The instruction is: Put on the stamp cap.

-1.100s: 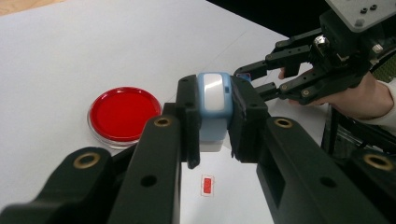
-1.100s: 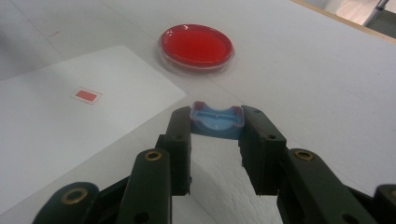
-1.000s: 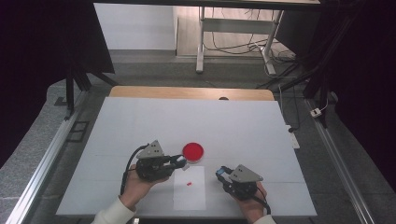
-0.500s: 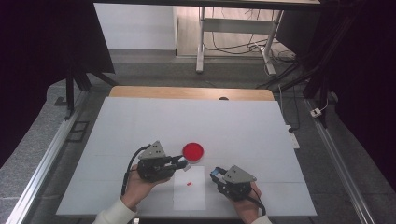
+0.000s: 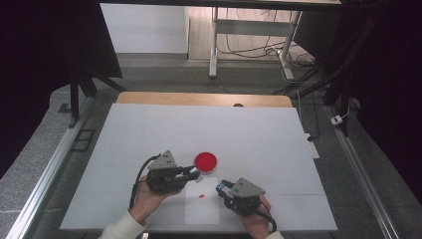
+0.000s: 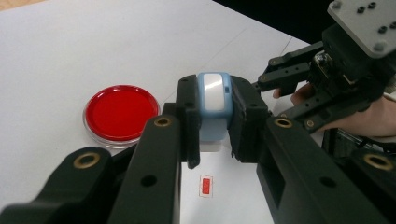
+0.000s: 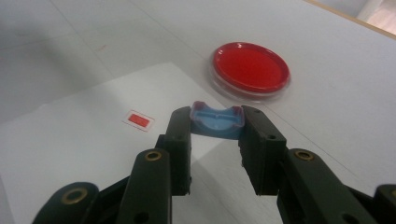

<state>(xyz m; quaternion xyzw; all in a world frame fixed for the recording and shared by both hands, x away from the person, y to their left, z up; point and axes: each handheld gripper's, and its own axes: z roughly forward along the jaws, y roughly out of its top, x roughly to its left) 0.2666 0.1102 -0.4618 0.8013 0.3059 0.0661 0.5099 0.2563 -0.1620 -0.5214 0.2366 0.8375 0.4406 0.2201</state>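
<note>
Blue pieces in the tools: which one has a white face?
The blue piece in the left tool. It carries a glossy white panel; the one in the right tool is a plain blue, tray-like part.

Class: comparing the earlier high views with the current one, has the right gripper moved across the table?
Yes. The right gripper has slid left, nearer the small red tag on the paper sheet; the red dish has kept its place.
</note>
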